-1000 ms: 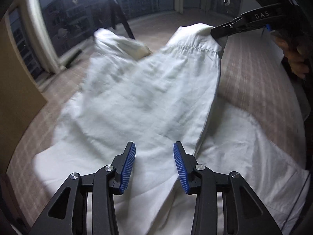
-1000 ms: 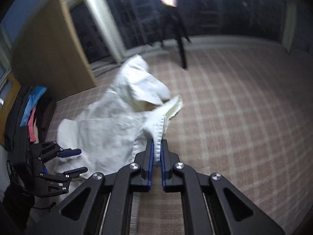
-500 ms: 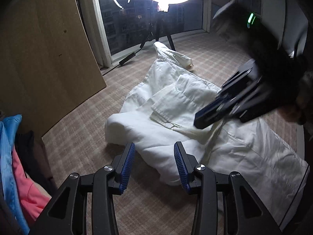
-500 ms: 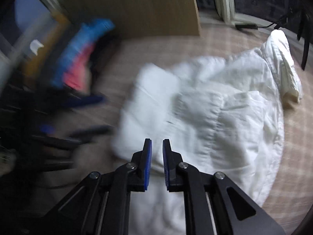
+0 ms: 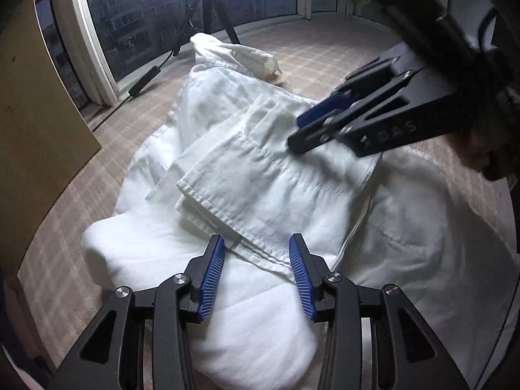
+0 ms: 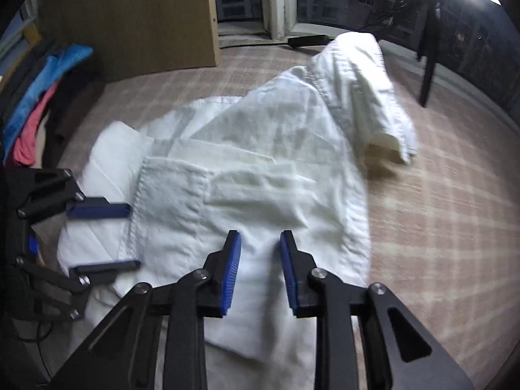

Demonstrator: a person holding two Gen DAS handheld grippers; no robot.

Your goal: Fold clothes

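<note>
A white shirt (image 5: 227, 169) lies rumpled on the plaid-covered surface, one sleeve with its cuff (image 5: 211, 195) folded back across the body. My left gripper (image 5: 256, 269) hovers open just in front of that cuff, nothing between its fingers. The right gripper (image 5: 302, 130) shows from the upper right in the left wrist view, over the folded sleeve. In the right wrist view the shirt (image 6: 260, 162) spreads ahead, my right gripper (image 6: 260, 266) stands open above it, and the left gripper (image 6: 100, 237) sits open at the cuff's edge on the left.
A wooden panel (image 6: 130, 16) leans at the back left, beside dark windows (image 5: 146, 16). Blue and pink garments (image 6: 35, 104) are piled at the left edge. A tripod leg (image 6: 429, 58) and a black power strip (image 5: 144, 79) stand beyond the shirt.
The right gripper carried the sleeve over and laid it on the shirt body, then opened and let go. The left gripper stayed open and drew close to the cuff.
</note>
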